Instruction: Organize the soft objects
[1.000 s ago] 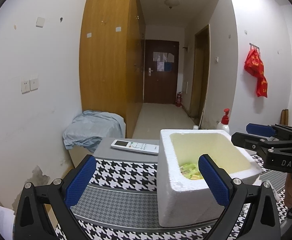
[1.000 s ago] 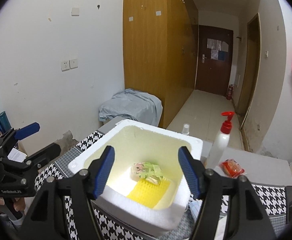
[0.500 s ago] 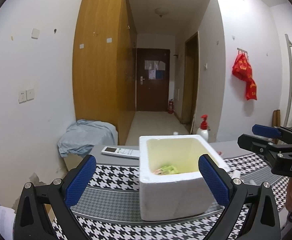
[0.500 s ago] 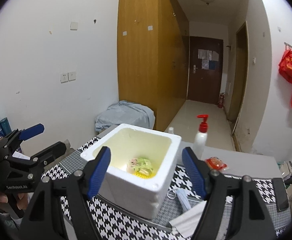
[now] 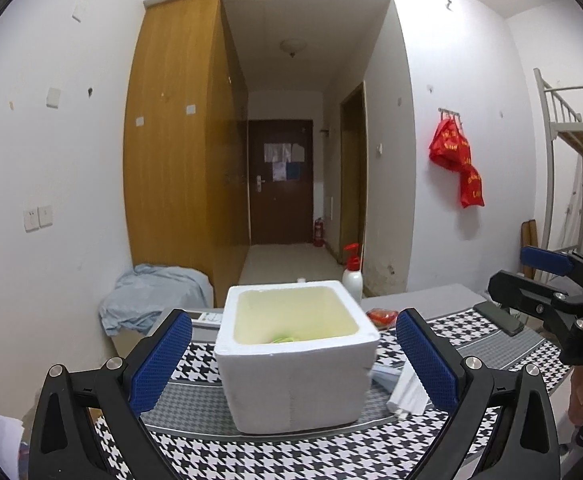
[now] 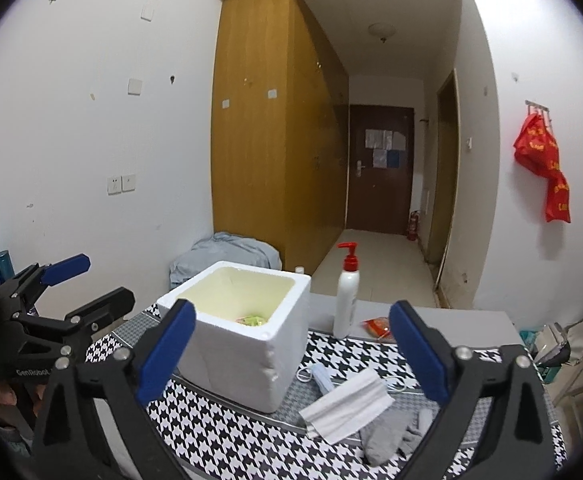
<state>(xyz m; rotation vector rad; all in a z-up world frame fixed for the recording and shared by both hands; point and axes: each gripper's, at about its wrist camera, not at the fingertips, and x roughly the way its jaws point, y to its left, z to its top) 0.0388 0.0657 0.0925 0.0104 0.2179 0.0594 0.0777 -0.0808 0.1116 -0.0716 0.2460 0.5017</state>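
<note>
The white foam box (image 6: pixel 243 328) stands open-topped on the houndstooth-covered table (image 6: pixel 219 432), serving as the bin: a green-wrapped soft item (image 6: pixel 253 320) already lies inside. A folded white cloth (image 6: pixel 347 404), a face mask (image 6: pixel 323 376) and a grey glove (image 6: pixel 395 434) lie just beside it, unsorted. Both the left tongs (image 5: pixel 293 360) and right tongs (image 6: pixel 291 352) hover level above the table's near edge, spread wide and empty.

Both wrist views face the hallway, sharing the foam box (image 5: pixel 295 360) (image 6: pixel 235 332) nearby.
</note>
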